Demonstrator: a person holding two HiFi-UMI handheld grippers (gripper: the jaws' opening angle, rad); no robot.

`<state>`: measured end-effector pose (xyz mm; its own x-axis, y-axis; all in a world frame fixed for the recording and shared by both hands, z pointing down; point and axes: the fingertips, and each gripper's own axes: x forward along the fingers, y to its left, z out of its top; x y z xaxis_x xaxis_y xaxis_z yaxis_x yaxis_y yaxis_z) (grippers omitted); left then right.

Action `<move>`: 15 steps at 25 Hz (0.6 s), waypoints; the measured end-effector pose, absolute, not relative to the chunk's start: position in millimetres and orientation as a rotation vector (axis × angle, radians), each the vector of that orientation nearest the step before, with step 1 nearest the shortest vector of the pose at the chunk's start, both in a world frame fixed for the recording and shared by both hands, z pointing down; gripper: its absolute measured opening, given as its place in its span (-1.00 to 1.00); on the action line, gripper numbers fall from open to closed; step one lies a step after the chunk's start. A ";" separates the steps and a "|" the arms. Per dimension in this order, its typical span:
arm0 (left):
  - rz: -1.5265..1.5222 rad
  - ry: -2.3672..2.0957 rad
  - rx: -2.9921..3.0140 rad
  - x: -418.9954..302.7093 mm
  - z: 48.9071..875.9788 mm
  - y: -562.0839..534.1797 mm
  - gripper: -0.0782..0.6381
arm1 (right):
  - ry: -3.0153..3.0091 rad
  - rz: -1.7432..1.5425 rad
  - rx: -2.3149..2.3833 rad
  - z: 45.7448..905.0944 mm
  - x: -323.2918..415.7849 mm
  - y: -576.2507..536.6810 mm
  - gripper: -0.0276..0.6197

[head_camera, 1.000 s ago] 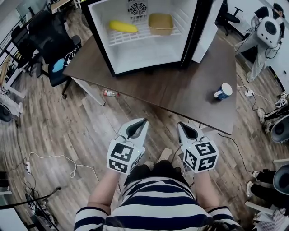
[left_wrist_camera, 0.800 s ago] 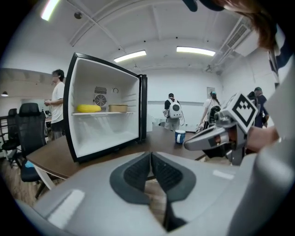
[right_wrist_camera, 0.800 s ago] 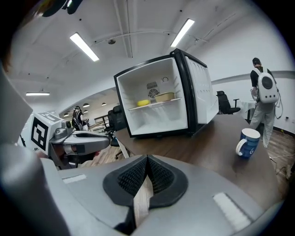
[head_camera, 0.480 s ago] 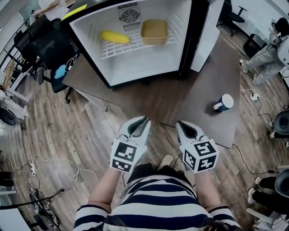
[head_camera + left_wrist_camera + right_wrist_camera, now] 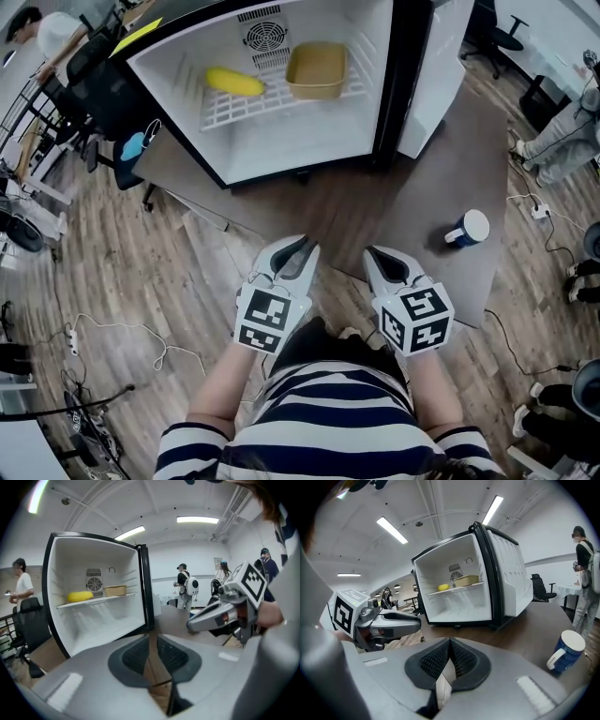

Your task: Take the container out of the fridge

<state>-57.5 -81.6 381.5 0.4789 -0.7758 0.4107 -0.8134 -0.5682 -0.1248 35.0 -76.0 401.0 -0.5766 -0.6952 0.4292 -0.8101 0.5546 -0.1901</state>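
My left tongs point(image 5: 304, 244) and right tongs point(image 5: 372, 253) hover side by side at the near edge of the dark wooden desk point(image 5: 441, 159). Each carries a cube of black-and-white square markers. The left pair stands a narrow slit apart with nothing in it. The right pair is closed tip to tip on nothing.

The tan container point(image 5: 317, 70) sits at the right end of the white wire shelf point(image 5: 246, 105) inside the open mini fridge point(image 5: 281, 141). A yellow object point(image 5: 234, 82) lies to its left, apart from it, and a round fan grille point(image 5: 260, 35) shows on the back wall between them. The fridge door point(image 5: 441, 56) swings out to the right.

A blue-and-white mug point(image 5: 466, 228) stands alone on the desk to the right of my tongs, well apart from the fridge. Bare desk lies between tongs and fridge. Plank flooring point(image 5: 122, 272), a loose cable point(image 5: 122, 328), an office chair point(image 5: 103, 89) and a person point(image 5: 47, 33) surround the desk.
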 end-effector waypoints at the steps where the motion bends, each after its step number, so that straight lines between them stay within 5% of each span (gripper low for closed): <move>1: 0.673 -1.425 2.632 -56.3 380.5 -85.5 -0.78 | -2.488 0.528 1.233 401.6 35.1 -81.1 -0.94; 15: 0.939 -1.616 2.835 -70.9 334.8 -167.6 -0.78 | -2.500 0.535 1.199 401.4 12.0 -143.9 -0.94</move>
